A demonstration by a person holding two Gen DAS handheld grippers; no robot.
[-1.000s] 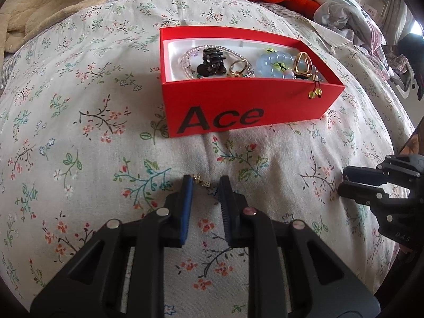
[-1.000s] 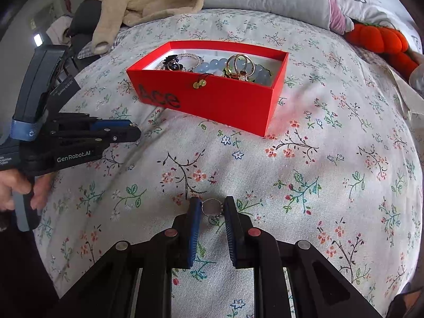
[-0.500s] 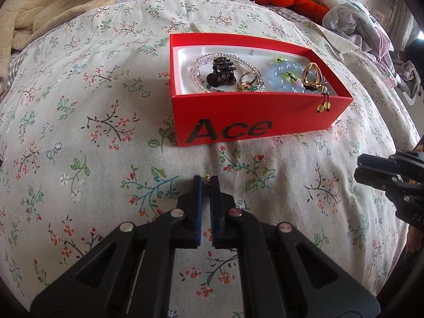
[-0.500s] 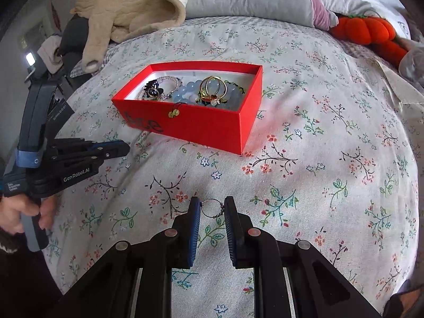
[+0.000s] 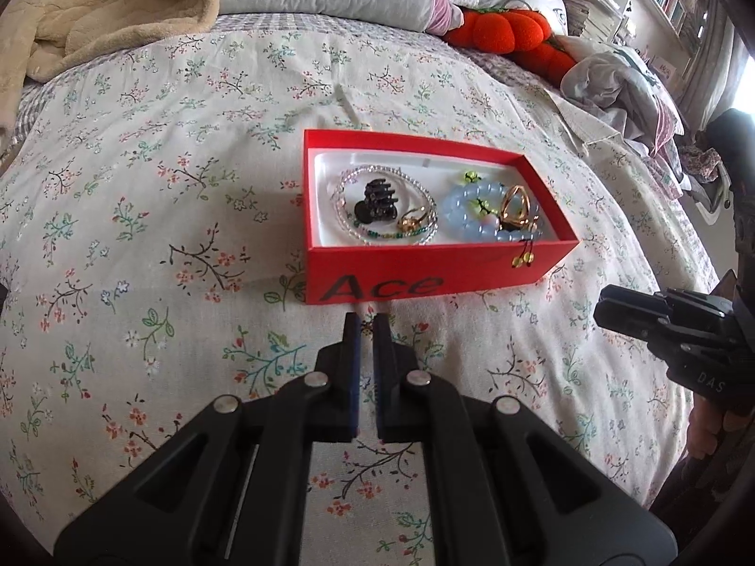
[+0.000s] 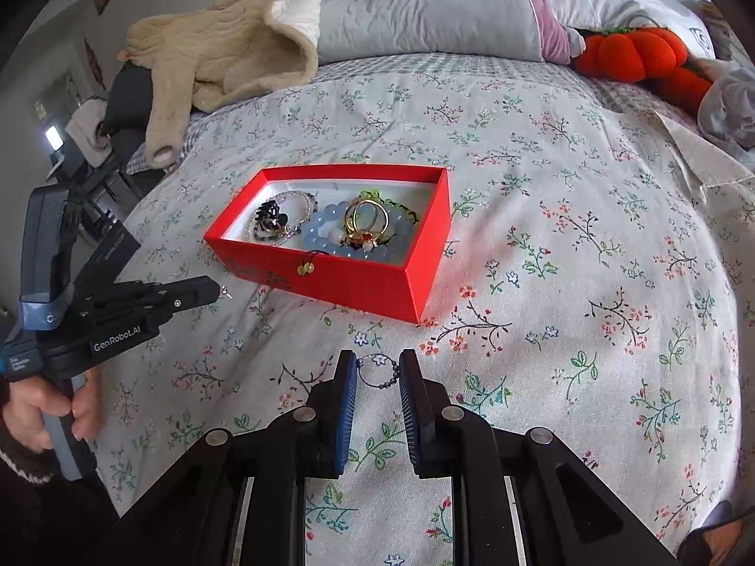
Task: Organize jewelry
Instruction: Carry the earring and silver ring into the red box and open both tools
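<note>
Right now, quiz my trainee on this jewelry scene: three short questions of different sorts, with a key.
1. True or false: the red cardboard box has its lid on.
2. The right gripper is shut on: A) a thin wire hoop with dark beads; B) a black hair claw; C) a blue bead bracelet.
3. Fill in: the black word printed on the box's front reads ____.
Key: 1 false; 2 A; 3 Ace.

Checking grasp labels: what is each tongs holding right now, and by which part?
Right tongs: a small beaded wire ring, pinched across its two sides at the fingertips. Left tongs: a tiny gold piece poking out at the tips; which part is gripped cannot be told.
</note>
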